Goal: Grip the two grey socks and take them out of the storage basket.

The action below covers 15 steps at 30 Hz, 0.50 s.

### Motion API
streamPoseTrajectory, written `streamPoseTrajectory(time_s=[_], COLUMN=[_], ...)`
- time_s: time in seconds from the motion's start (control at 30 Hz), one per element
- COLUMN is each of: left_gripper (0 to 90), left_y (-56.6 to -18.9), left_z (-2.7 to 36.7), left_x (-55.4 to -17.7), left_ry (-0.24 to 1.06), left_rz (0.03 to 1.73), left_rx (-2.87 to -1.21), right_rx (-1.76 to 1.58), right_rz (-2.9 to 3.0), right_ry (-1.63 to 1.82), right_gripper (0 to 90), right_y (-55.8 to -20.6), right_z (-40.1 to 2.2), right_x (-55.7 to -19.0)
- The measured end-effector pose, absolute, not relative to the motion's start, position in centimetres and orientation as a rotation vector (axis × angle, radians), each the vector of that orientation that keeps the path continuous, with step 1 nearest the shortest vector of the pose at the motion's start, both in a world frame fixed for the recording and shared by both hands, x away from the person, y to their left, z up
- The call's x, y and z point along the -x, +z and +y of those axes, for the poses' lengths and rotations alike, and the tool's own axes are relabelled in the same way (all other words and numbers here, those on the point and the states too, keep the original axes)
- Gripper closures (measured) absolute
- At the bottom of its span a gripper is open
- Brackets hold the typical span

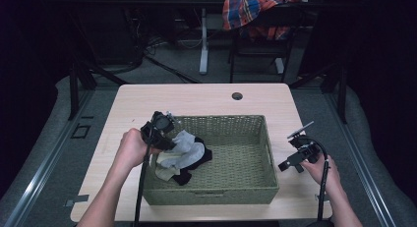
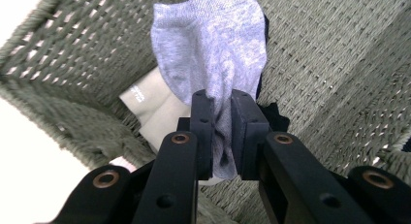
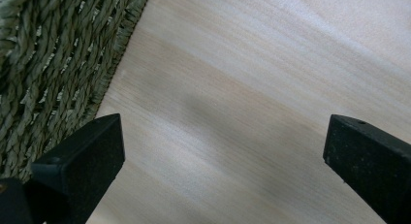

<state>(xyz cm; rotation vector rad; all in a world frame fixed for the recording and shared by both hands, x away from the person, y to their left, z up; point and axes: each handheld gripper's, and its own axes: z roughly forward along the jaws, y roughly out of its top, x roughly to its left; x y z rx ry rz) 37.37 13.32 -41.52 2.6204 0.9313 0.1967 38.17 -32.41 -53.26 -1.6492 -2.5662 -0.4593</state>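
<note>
Grey cotton is what matters here: the left gripper (image 2: 220,100) is clamped tight on a grey sock (image 2: 213,44), pinching it near one end, so the rest of the fabric hangs away from the jaws toward the basket floor. In the left gripper view the sock's long axis runs straight out from the pinch, more or less in line with the jaws, and it flares wider the farther it gets from them. So the sock isn't lying beside the fingers at all; it trails off their tips.

From the high view, that same grey sock (image 1: 189,146) sits at the left end of the woven green basket (image 1: 255,187), on top of a small heap: a cream sock (image 1: 166,164) underneath and a black sock (image 1: 189,174) poking out beside it. The free end looks like it's draped on the pile, though I can't tell how much of it is actually resting there.

The right gripper (image 1: 293,161) is well apart from all this, out on the wooden table (image 1: 196,101) just past the basket's right wall, with its jaws spread wide and nothing between them. So the left hand (image 1: 129,149) is clearly the nearer one.

My guess: lifting clear turns on pulling along that hanging axis so the tail doesn't drag the other socks.
</note>
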Motion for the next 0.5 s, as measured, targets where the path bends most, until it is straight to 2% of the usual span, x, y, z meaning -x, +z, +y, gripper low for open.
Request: streamPoseTrajectory(time_s=[0.5], left_gripper=[81.4], left_y=[-38.3], left_z=[15.8], left_x=[-36.4], left_ry=[0.286], left_rz=[0.962], left_rx=[-2.54], right_rx=[1.665], right_rz=[-2.583], right_ry=[-0.438], right_gripper=[0.9], right_y=[-53.1], right_z=[-32.5], right_x=[-38.0])
